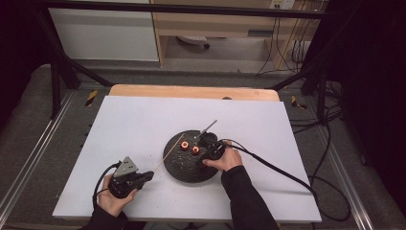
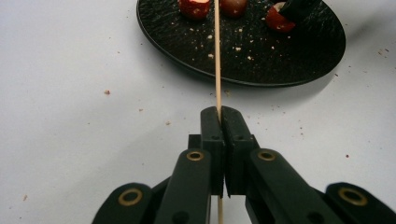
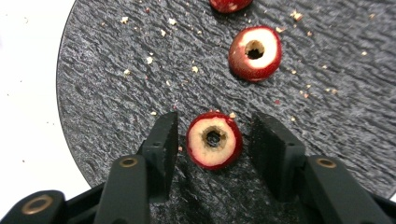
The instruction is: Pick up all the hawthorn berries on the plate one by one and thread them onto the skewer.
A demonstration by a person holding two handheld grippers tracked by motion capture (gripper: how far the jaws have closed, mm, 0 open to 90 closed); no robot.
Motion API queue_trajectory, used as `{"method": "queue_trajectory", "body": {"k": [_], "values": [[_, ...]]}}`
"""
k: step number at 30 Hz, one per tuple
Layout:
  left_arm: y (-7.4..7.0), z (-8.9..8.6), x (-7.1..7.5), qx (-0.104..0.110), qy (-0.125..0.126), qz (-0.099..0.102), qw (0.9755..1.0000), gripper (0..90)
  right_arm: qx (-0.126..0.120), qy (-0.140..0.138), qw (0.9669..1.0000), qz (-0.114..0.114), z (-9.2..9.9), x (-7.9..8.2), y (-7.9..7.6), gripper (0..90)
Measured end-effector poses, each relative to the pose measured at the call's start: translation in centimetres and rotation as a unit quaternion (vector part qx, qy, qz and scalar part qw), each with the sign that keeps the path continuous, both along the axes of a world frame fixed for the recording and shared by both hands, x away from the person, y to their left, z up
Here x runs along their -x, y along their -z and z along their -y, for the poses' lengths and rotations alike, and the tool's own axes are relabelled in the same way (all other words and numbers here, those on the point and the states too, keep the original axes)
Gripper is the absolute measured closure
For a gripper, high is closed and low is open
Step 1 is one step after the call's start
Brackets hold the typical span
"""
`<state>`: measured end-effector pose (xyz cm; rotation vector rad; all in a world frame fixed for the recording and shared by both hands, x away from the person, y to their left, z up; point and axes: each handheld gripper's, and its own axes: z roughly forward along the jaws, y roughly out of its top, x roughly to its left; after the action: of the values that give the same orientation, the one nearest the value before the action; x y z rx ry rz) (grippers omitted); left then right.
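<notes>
Cored red fruit piece (image 3: 214,146) sits on the black textured plate (image 3: 107,98), hollow centre facing up, directly between the jaws of your right gripper (image 3: 212,140). Those jaws stand a little apart from it on both sides; narrow gaps show, pads not pressing, so the claw counts as open around the fruit. A second cored piece (image 3: 255,52) lies just beyond on the plate, apart from the first, and a third (image 3: 229,4) shows at the top edge of the right gripper view. Pale crumbs are scattered over the plate. Your left gripper (image 2: 219,114) is clamped shut on a thin wooden skewer (image 2: 217,56), which runs straight out from the closed jaws and reaches over the near rim of the plate toward the fruit. In the high view, the plate (image 1: 177,165) rests mid-table on the white table (image 1: 134,124), your right hand (image 1: 225,158) over it, your left hand (image 1: 115,196) near the front-left corner. A grey metal tool (image 1: 208,127) lies at the plate's far rim.
</notes>
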<state>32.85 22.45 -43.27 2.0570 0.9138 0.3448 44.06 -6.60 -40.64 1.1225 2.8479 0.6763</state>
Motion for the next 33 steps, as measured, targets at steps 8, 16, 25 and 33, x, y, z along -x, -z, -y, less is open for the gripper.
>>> {"method": "queue_trajectory", "body": {"k": [8,16,25,33], "values": [[0.0,0.0,0.0,-0.002,0.000,0.000,1.0000,88.1,0.005,0.003,0.9998,-0.018,0.0,-0.3,0.1,59.0],[0.0,0.1,0.0,-0.005,0.001,0.000,1.0000,88.2,0.005,0.006,0.9995,-0.031,0.0,-0.6,0.2,59.8],[0.0,0.1,0.0,-0.006,0.003,0.002,1.0000,88.2,0.006,0.008,0.9993,-0.037,0.0,-0.6,0.2,60.6],[-0.1,0.1,0.1,-0.004,0.002,0.005,1.0000,88.1,-0.023,0.019,0.9993,-0.021,0.5,-0.5,-0.9,60.9]]}}
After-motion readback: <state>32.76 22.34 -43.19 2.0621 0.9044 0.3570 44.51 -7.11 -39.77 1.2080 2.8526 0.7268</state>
